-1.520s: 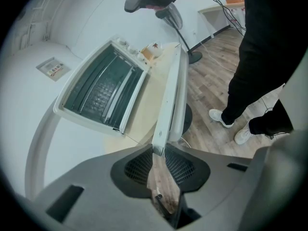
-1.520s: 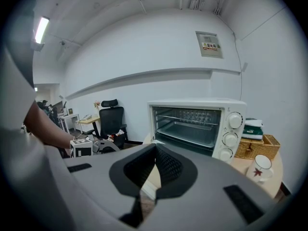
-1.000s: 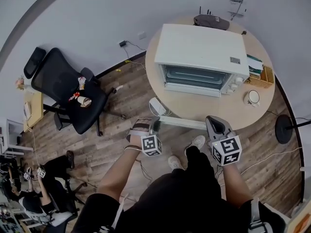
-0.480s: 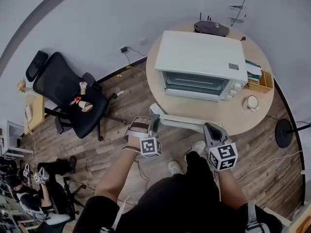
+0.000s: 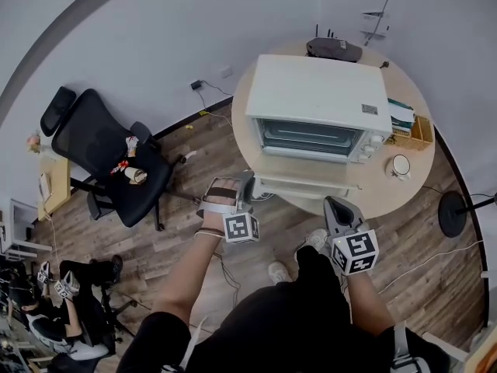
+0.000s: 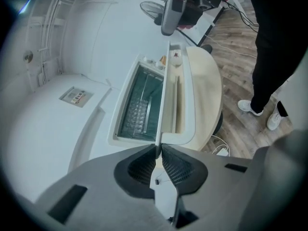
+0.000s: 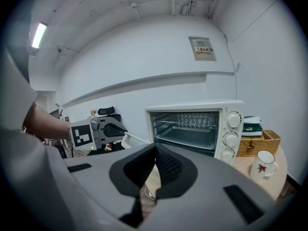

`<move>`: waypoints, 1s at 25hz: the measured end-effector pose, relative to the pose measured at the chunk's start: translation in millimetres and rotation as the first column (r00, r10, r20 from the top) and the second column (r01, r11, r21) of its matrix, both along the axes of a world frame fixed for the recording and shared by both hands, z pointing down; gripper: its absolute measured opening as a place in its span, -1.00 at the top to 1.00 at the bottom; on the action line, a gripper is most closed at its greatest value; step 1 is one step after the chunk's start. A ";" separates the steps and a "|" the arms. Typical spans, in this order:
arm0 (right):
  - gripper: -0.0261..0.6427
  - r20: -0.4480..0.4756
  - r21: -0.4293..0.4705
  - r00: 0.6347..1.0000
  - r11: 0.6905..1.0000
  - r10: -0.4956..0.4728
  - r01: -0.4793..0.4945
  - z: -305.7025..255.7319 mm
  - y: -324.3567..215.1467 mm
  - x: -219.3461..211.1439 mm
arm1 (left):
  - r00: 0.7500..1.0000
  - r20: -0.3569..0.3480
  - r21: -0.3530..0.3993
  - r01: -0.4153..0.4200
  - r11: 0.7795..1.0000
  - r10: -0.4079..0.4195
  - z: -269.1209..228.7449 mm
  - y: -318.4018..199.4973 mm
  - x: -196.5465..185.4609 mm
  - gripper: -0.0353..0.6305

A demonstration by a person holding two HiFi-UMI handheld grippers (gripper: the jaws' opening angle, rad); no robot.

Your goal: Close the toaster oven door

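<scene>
**Q:** Toaster oven door (image 5: 311, 186): current position?

**A:** It is hinged at the lower front of the toaster oven (image 5: 318, 84) and reaches out from it toward the person. It is only partly raised, and the cavity (image 5: 311, 137) behind it is fully exposed.

**Q:** What has changed within the last second?

**A:** There are two changes.
- The door lay flat in front of the oven, with its free edge out over the near rim of the table (image 5: 388, 196). That edge has now lifted and drawn in toward the oven front.
- The left gripper (image 5: 247, 183), at the door's left end, has risen with it. Its jaws have just been closing and now pinch the door's thin edge between the pads.

**Q:** Status of the right gripper (image 5: 335, 204)?

**A:** It sits in front of the oven, off the door's right end and clear of it. Its jaws are together with nothing between them, and it has barely shifted.

**Q:** What does this mean for the task?

**A:** The grip appears established and the closing swing has begun, but most of the arc is left. The door probably has to go on up until it sits flush against the oven front. Since it is pinched at one corner only, it may slip or twist.
</scene>
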State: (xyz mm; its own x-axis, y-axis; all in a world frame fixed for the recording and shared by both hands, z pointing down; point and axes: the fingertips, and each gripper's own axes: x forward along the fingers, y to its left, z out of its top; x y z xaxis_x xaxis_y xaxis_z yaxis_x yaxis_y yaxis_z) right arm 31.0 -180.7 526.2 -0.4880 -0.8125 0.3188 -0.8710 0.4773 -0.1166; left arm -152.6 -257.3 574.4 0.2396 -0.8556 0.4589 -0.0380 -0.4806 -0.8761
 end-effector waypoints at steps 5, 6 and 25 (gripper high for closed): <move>0.94 -0.001 -0.003 1.000 1.000 0.010 -0.010 0.2 0.7 4.5 | 1.000 -0.004 0.028 0.002 1.000 -0.002 -10.5 -14.8 2.7 0.79; 0.94 -0.001 -0.003 1.000 1.000 0.011 -0.011 0.7 0.9 5.1 | 1.000 -0.005 0.029 0.004 1.000 -0.004 -13.8 -17.1 3.4 0.79; 0.94 -0.010 0.005 1.000 1.000 0.010 -0.010 -1.1 -7.7 11.0 | 1.000 -0.001 0.057 -0.013 0.998 0.013 -39.0 -61.5 11.2 0.72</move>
